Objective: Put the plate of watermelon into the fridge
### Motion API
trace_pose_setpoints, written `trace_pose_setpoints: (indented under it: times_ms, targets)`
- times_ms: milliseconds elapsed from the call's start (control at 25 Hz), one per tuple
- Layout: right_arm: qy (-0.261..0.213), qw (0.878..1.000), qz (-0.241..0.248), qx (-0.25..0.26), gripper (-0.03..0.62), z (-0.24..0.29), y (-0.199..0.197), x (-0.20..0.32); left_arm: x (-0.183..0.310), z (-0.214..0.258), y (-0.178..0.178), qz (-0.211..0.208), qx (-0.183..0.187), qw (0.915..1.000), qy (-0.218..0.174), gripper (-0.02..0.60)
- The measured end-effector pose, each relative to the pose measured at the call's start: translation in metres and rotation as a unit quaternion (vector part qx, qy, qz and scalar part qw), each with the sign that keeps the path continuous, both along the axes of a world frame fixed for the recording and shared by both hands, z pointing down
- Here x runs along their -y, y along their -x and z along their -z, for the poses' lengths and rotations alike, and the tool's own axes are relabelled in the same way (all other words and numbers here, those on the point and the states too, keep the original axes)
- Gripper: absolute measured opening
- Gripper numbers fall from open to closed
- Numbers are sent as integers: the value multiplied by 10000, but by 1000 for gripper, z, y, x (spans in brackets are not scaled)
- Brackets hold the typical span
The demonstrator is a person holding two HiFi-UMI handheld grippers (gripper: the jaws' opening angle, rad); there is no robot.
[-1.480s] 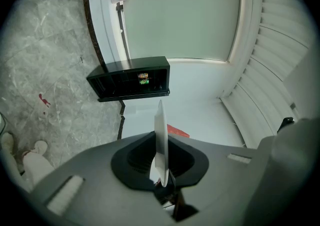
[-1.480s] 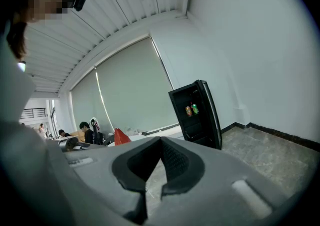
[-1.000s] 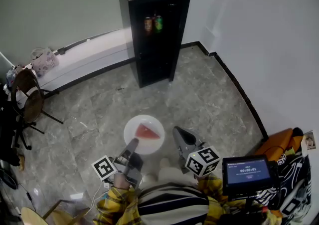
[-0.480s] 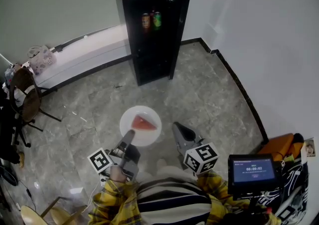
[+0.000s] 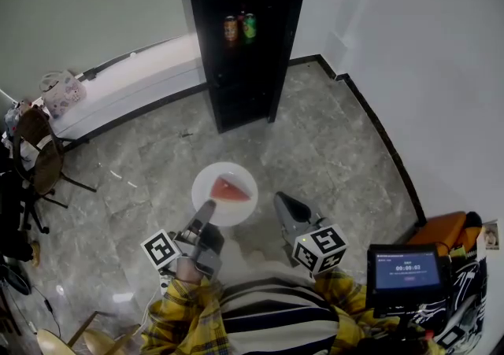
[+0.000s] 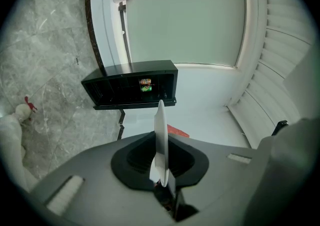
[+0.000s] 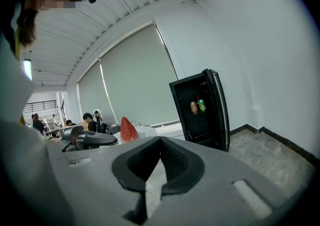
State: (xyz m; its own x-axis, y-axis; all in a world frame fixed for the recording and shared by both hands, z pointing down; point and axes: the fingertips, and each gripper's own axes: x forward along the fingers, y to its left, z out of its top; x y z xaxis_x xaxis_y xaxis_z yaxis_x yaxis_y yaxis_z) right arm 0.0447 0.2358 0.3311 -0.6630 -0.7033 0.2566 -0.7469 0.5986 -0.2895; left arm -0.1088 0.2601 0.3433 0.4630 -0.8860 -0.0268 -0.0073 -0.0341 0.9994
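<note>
Already the carry is under way: against a second ago, the black fridge sits slightly higher in the head view and the white plate has moved forward with both hands, so the person has been advancing toward it. The fridge stands against the far wall with its door swung open and two cans on an upper shelf. The plate is held out level over the marble floor, and the wedge of watermelon lies on it in the same spot as before, so nothing has slipped during the approach. The left gripper is clamped on the near rim of the plate; in the left gripper view the rim runs edge-on between the two pads, which press it from both sides at a narrow opening. The right gripper rides near the plate on its right without touching it, its jaws brought together on nothing. The plate is well apart from the fridge, so by my reading the task is in its early-to-middle stretch. The open door means no stop should be needed; what lies ahead is closing the gap and sliding the plate flat onto a free shelf, where a one-sided hold on the rim could let it tip.
</note>
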Motion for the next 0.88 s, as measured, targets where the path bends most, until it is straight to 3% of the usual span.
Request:
trace_pose_setpoints:
  times_ms: [880]
  targets:
    - [8,9971,-745,119,0,0,53,123,129,-9,59,-650,-45,9979,38,17]
